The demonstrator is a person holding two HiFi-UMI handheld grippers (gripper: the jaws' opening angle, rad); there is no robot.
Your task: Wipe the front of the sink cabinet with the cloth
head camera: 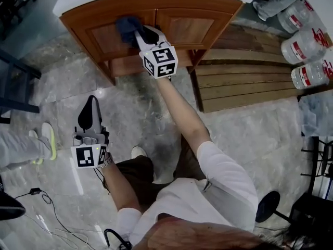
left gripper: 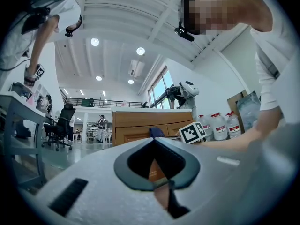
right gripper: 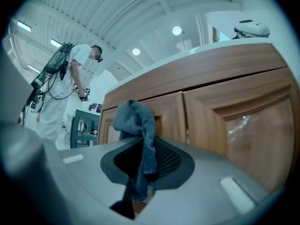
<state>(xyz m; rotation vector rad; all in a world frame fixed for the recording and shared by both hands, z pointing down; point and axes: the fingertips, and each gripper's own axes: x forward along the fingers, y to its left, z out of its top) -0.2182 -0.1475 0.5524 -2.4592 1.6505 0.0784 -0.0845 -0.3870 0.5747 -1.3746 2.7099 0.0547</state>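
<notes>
The wooden sink cabinet point(head camera: 208, 20) faces the person, who reaches the right arm out to its front. The right gripper point(head camera: 139, 35) is held up at the door panel point(head camera: 106, 38) on the head view's left, apparently so that the cloth can rub the wood. Its jaws are clamped on the dark blue cloth point(right gripper: 136, 125), which bunches out past their tips against the panel. A tail of it hangs back between them. The left gripper point(head camera: 89, 113) hangs low over the floor point(head camera: 145, 113), well apart from the cabinet. Its jaws are together on nothing, and it is probably idle.
</notes>
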